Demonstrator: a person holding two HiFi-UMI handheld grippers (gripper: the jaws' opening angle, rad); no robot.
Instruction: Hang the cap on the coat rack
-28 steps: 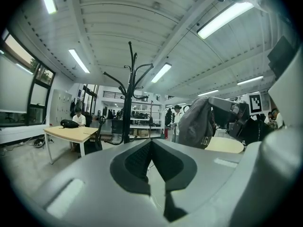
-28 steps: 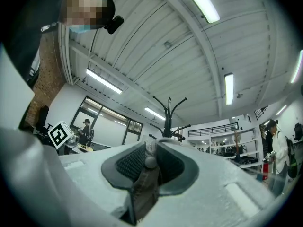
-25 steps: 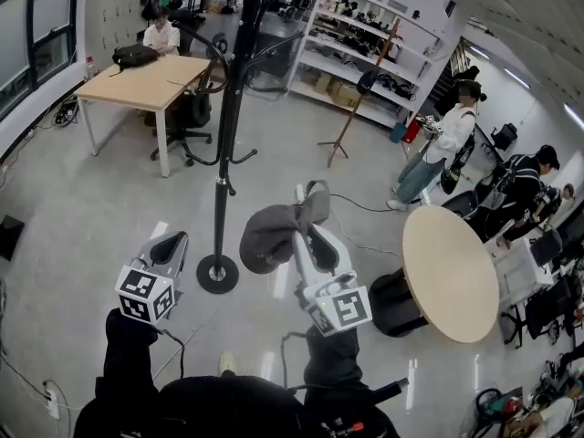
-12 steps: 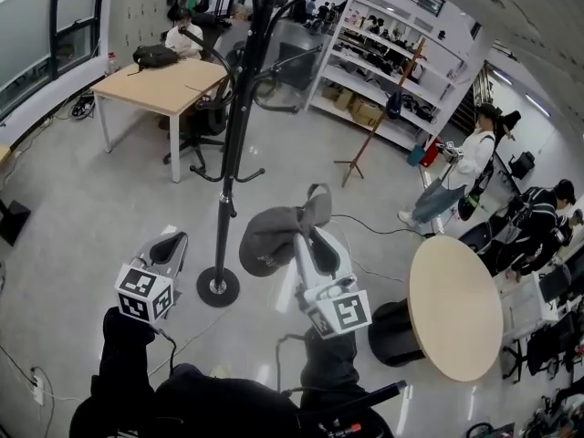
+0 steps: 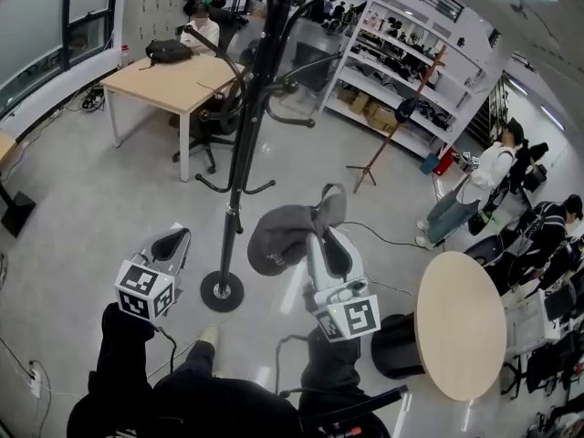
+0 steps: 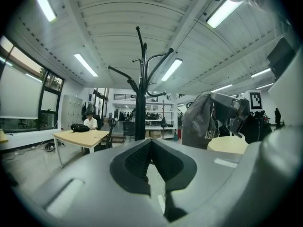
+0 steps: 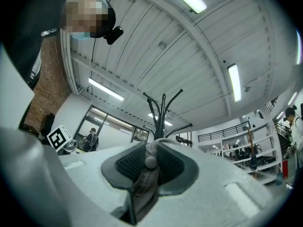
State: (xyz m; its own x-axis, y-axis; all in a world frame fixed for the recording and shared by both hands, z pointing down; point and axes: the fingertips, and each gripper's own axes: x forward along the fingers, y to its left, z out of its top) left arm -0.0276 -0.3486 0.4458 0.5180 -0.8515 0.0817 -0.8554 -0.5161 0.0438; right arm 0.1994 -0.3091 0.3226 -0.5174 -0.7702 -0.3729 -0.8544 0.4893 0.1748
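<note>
A slouched dark-grey cap (image 5: 278, 237), faintly lettered, is pinched in the right gripper (image 7: 150, 161); the left gripper (image 6: 150, 148) is closed, empty.

You're in a big open lab-slash-office: pale wooden desk (image 5: 173, 85) with someone (image 5: 203, 27) sitting at its far edge, white shelves (image 5: 392, 62) crammed with gear, a round table (image 5: 461, 322), strip lights (image 6: 85, 65) overhead, and a cable (image 5: 383, 237) trailing over the grey floor (image 5: 91, 199).

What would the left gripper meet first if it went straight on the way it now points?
Probably the coat rack pole: it stands right ahead of the left gripper, nothing nearer, though depth is unclear.
</note>
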